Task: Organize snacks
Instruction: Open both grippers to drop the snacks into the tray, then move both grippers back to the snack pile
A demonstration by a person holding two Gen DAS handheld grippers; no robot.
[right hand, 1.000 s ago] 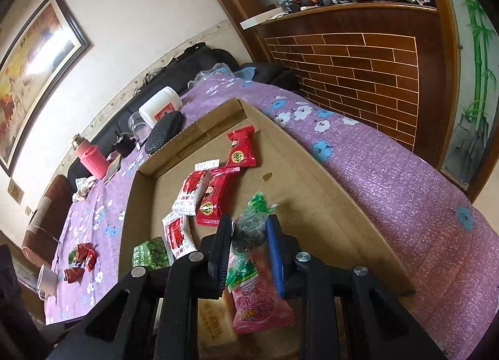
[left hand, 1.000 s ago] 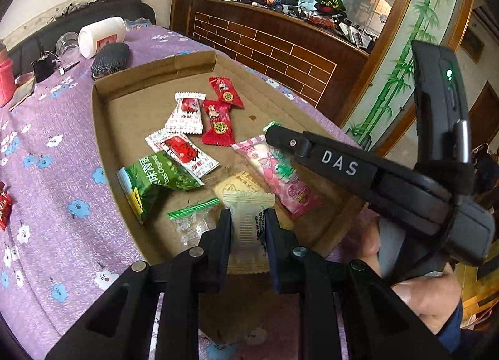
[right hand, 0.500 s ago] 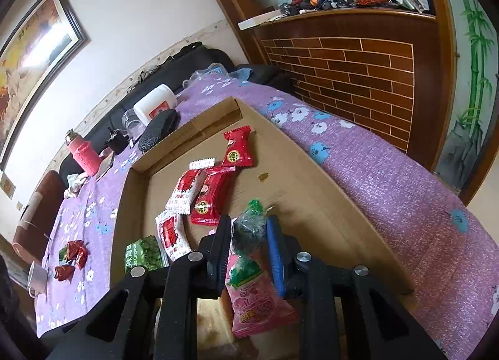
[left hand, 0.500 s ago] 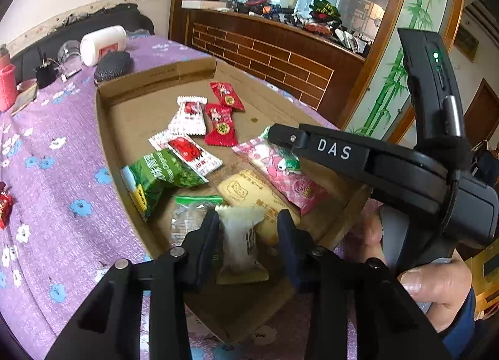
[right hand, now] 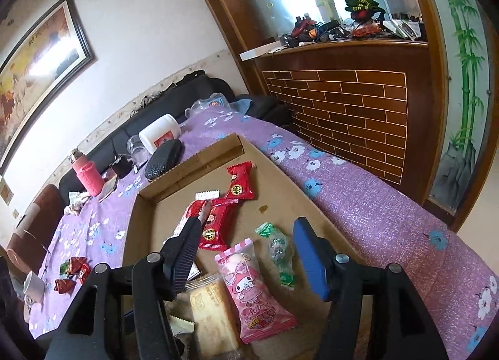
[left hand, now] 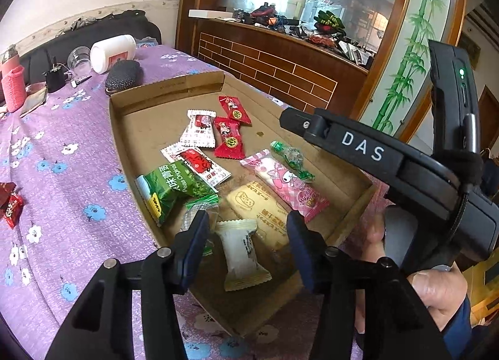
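Note:
A shallow cardboard tray (left hand: 146, 123) on the purple cloth holds several snack packets. My left gripper (left hand: 246, 247) is open over the tray's near end; a cream packet (left hand: 240, 254) lies free between its fingers. My right gripper (right hand: 249, 254) is open above a pink packet (right hand: 252, 285) and a green clear-wrapped candy (right hand: 279, 251), which lies in the tray (right hand: 290, 191). The right gripper's body (left hand: 374, 154) crosses the left wrist view. Red packets (left hand: 229, 138), white-red packets (left hand: 198, 129) and a green peas bag (left hand: 171, 185) lie further in.
Loose red candies (left hand: 9, 204) lie on the cloth left of the tray, also in the right wrist view (right hand: 71, 272). A white jar (left hand: 112, 51), a black case (left hand: 123, 74), a glass and a pink bottle (left hand: 12, 85) stand at the far end. A wooden counter (left hand: 280, 60) rises on the right.
Both grippers opened. The left let go of the cream packet, the right let go of the green candy; both now lie in the tray. Both grippers drew back a little.

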